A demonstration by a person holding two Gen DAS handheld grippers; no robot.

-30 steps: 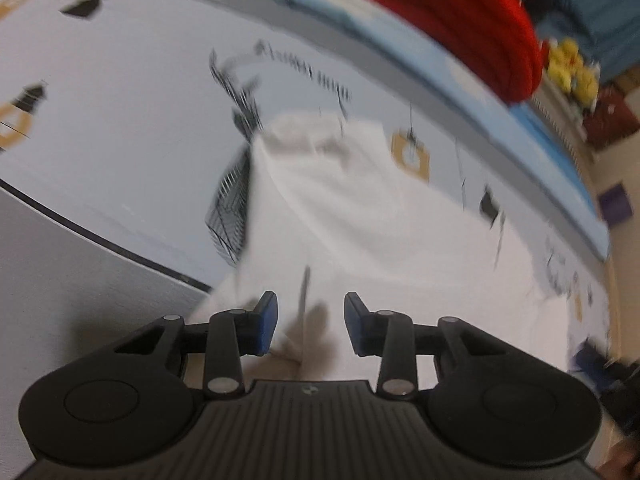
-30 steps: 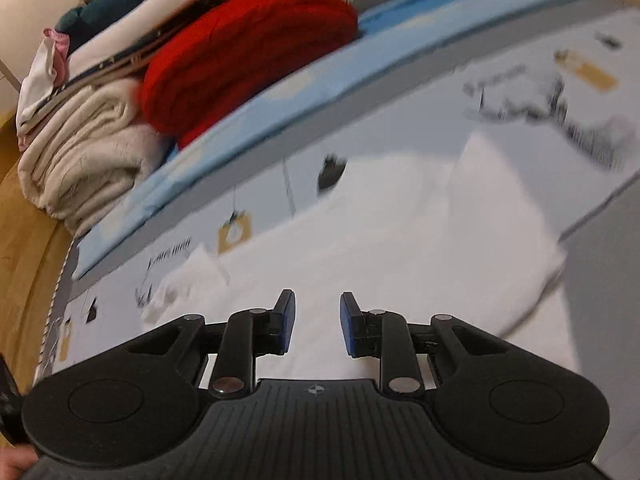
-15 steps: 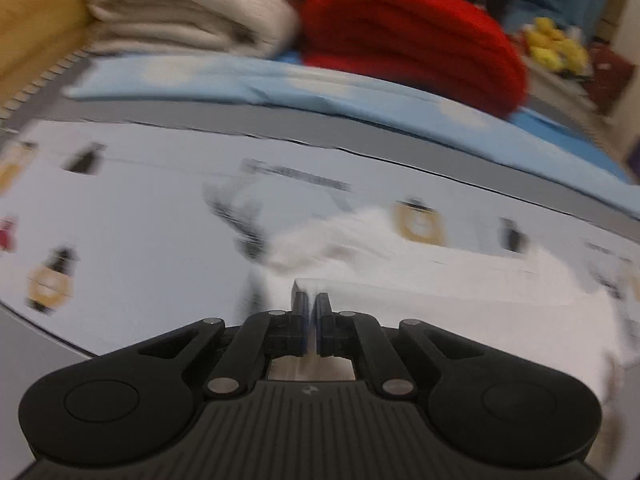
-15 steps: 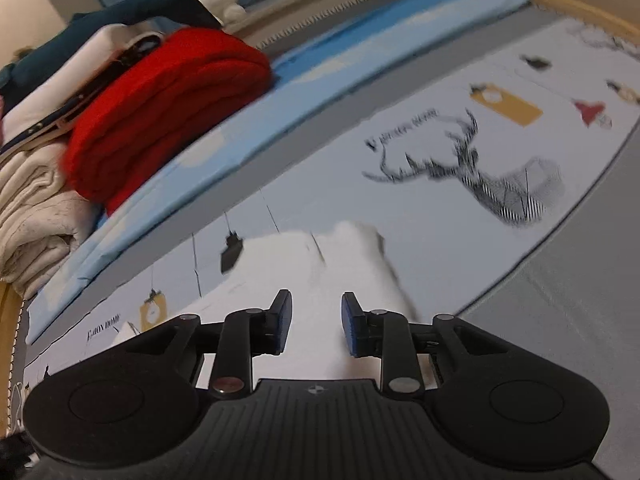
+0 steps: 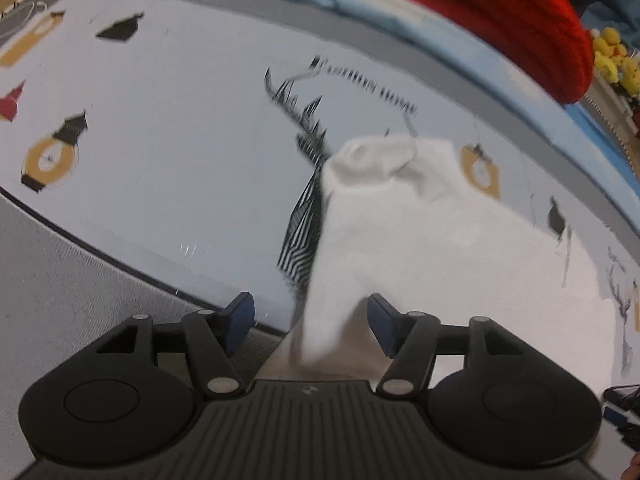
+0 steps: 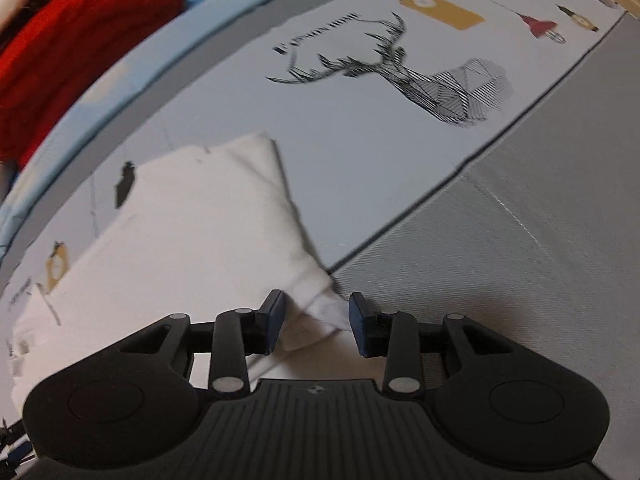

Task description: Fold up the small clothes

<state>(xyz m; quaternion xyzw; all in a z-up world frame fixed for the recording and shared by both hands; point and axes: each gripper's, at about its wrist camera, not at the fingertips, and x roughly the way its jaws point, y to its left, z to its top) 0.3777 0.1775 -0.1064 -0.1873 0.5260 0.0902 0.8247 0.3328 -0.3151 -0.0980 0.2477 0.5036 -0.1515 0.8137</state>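
Left gripper (image 5: 310, 322): jaws had just sprung apart from pinched; white garment (image 5: 400, 232) fold loose between them.
Right gripper (image 6: 316, 322): widened slightly, straddling the garment corner (image 6: 320, 308).

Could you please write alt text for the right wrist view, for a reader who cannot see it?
The right gripper, jaws open, points down at a corner of a white garment that lies between its blue pads without being pinched. The garment rests on a pale sheet printed with a line-drawn deer; a red folded blanket lies at the upper left.

Printed bedsheet (image 6: 360, 128) with stag motif, grey border (image 6: 540, 208), red blanket (image 5: 500, 12) behind.
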